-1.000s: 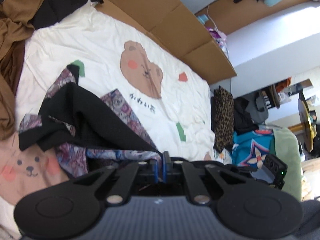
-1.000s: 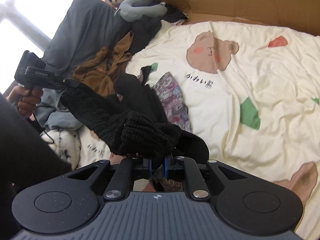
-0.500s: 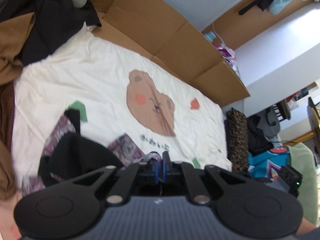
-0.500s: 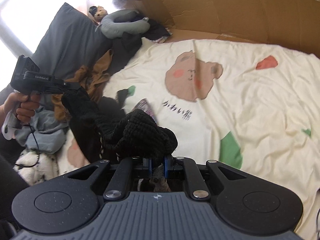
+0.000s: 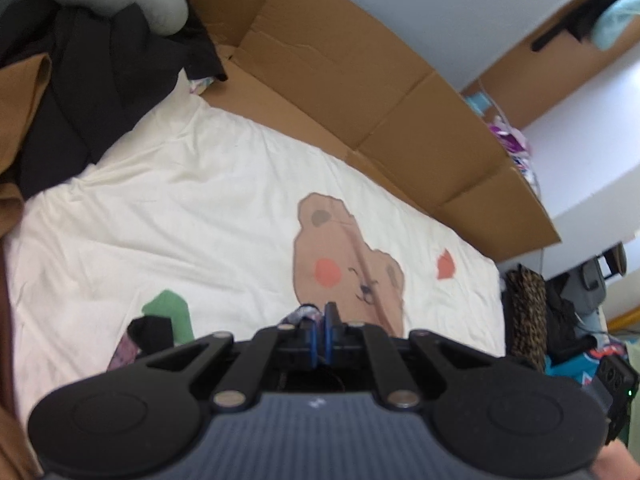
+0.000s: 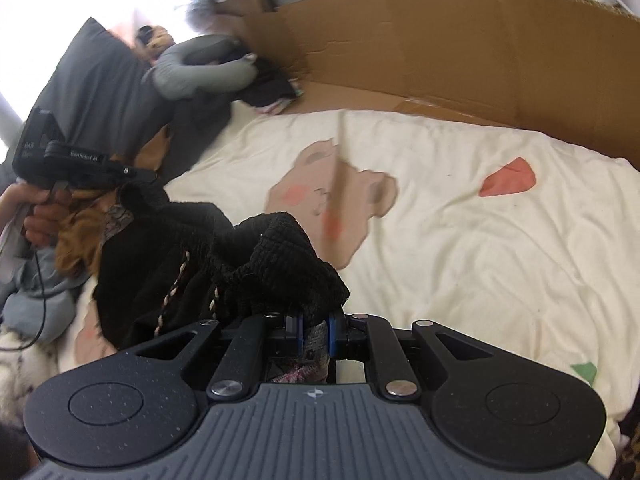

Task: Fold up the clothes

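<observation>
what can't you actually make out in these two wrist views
- Left wrist view: the left gripper body hides almost all of the black garment; only scraps show.
- Right wrist view: the bunched garment covers the right gripper pads, so the pinched edge is hidden.
- Right wrist view: the bear print is motion-blurred.

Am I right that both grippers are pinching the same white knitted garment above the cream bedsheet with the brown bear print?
Not quite: the knitted garment is black, not white. The right wrist view shows it bunched in the right gripper and stretching across to the left gripper, above the cream bedsheet with the brown bear print. The rest holds.
</observation>
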`<state>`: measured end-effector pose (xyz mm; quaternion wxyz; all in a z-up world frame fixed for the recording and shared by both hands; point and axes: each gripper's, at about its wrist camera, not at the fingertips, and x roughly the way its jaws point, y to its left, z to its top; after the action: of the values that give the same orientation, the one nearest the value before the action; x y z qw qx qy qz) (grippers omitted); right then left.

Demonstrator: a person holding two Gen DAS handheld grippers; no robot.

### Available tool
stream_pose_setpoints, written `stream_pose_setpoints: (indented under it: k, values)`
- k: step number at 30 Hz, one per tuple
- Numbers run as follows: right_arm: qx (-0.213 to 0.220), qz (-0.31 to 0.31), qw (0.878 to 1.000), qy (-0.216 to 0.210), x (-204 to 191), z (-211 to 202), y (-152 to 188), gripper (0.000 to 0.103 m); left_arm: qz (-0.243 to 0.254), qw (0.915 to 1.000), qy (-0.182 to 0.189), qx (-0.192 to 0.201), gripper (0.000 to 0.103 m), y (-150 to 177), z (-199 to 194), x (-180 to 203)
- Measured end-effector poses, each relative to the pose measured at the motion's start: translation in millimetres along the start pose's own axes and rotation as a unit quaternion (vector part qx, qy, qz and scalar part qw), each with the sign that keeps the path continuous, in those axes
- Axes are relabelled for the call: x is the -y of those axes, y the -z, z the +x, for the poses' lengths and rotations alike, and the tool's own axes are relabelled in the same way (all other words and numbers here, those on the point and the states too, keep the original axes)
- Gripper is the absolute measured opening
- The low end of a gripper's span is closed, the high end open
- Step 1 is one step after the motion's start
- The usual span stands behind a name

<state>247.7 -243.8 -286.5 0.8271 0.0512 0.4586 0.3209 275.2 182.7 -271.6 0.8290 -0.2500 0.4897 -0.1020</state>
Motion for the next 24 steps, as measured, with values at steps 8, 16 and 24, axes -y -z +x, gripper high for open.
stream_pose_setpoints:
  k: [8, 16, 24]
  values:
    - [-0.007, 0.018, 0.999, 0.037, 21, 46, -4, 0.01, -0.039, 0.9991, -0.014, -0.005, 0.005, -1, 55, -26]
    - [-0.007, 0.044, 0.997, 0.069, 39, 66, -7, 0.025, -0.047, 0.9983, -0.03, -0.02, 0.01, 0, 68, -30]
    - [0.007, 0.045, 0.997, 0.07, 42, 53, -13, 0.045, 0.023, 0.9986, -0.036, -0.031, 0.049, -17, 36, -13]
